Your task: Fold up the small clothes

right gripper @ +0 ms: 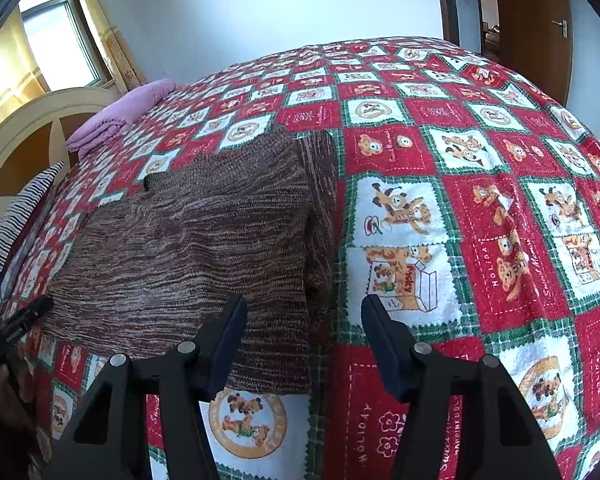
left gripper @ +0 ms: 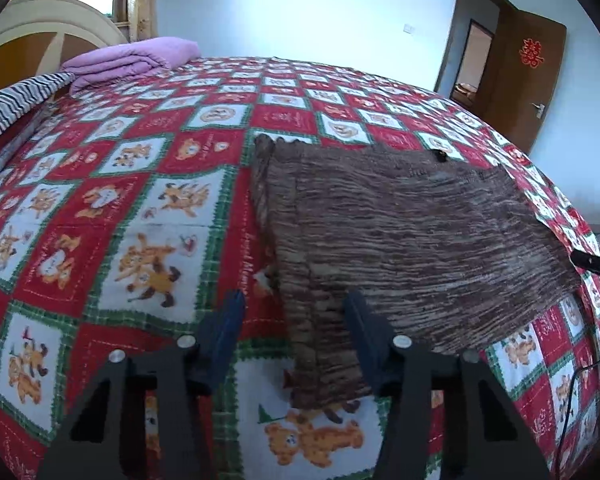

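On the bed's red bear-print quilt (left gripper: 148, 208) a brown knitted garment (left gripper: 412, 232) is laid flat. Above its near left edge the left hand-held gripper (left gripper: 296, 320) is held wide open, gripping nothing. Over its near right edge the right hand-held gripper (right gripper: 304, 320) is likewise spread and empty. Contact with the knit cannot be judged. At the garment's far-left side a purple folded blanket (left gripper: 128, 60) is seen.

Around the brown knitted garment (left gripper: 412, 236) the bed (left gripper: 112, 184) lies open; only a folded purple blanket (left gripper: 128, 60) and striped cloth (left gripper: 16, 100) stand far beyond it, near the headboard (left gripper: 40, 28).
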`<state>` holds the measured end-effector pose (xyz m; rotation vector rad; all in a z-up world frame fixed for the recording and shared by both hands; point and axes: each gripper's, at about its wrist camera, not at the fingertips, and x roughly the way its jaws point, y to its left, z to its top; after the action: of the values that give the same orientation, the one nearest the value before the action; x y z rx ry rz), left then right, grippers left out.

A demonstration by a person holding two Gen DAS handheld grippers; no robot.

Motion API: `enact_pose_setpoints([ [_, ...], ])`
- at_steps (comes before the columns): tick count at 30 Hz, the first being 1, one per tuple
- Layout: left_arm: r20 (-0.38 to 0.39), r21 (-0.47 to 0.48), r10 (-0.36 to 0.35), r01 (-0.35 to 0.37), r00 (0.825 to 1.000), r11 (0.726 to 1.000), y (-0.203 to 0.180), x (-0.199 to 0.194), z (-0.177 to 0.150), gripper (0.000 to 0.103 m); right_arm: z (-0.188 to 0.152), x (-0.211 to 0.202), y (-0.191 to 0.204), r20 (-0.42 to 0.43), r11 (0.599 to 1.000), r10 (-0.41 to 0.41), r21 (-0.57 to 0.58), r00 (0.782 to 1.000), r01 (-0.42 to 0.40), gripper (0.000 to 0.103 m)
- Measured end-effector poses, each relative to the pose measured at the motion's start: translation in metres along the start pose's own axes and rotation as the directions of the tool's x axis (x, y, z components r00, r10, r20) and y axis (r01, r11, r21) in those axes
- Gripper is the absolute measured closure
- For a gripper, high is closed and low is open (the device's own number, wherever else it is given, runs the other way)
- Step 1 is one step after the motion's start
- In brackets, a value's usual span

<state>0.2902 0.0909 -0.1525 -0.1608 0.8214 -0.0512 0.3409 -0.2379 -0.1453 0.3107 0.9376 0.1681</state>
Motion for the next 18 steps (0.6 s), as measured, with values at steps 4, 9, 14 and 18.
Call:
enact_pose_setpoints([
  [4,-0.027,0.004,-0.038,0.038,0.999,0.999,-0.002,0.005,-0.003,0.067,0.000,0.002,-0.002,-0.005,1.000,0.015,0.002,1.000,-0.015,0.044],
  [9,-0.029,0.028,-0.077,0.078,0.997,0.997,-0.007,0.005,-0.006,0.086,-0.006,0.010,0.006,-0.041,0.998,0.057,-0.029,0.998,-0.059,0.068],
  [14,-0.030,0.023,-0.113,0.114,0.993,0.993,-0.004,0.002,-0.005,0.096,-0.015,0.006,0.005,-0.031,0.997,0.077,-0.026,0.997,-0.078,0.097],
  [18,-0.022,0.050,-0.142,0.143,0.990,0.988,-0.009,-0.009,-0.007,0.098,-0.023,-0.016,0.007,0.014,0.995,0.086,-0.046,0.996,-0.085,0.098],
])
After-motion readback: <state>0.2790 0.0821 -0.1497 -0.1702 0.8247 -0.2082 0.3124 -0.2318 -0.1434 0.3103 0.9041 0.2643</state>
